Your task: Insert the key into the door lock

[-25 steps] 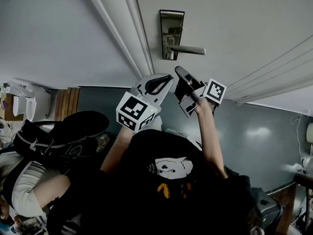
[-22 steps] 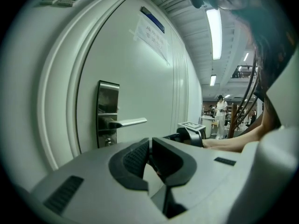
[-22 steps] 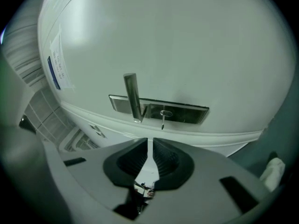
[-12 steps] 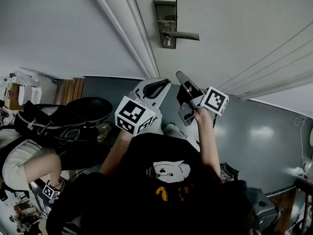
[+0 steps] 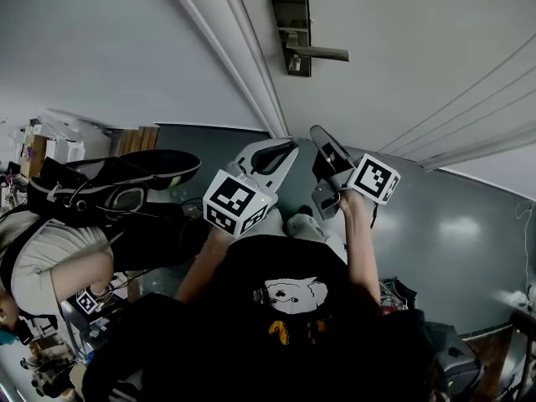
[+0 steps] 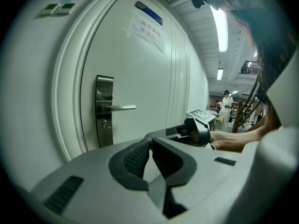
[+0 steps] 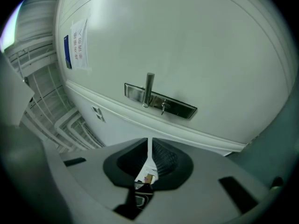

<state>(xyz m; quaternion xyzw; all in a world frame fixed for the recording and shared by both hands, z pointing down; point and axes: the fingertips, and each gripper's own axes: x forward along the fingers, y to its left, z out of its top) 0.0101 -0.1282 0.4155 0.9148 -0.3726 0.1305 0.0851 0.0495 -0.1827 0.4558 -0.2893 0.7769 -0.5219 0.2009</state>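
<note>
left gripper point(image 5: 287, 147) and right gripper point(image 5: 319, 134) held up side by side, jaws closed

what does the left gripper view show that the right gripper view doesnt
Only the left gripper view: the left gripper with its jaws shut, the right gripper seen from the side with the hand that holds it, a ceiling light and a distant person.
Only the right gripper view: the right gripper's own jaws, closed to a thin slit. I can't make out a key there.
Both: the door, its lock plate, lever handle and paper notice.
</note>
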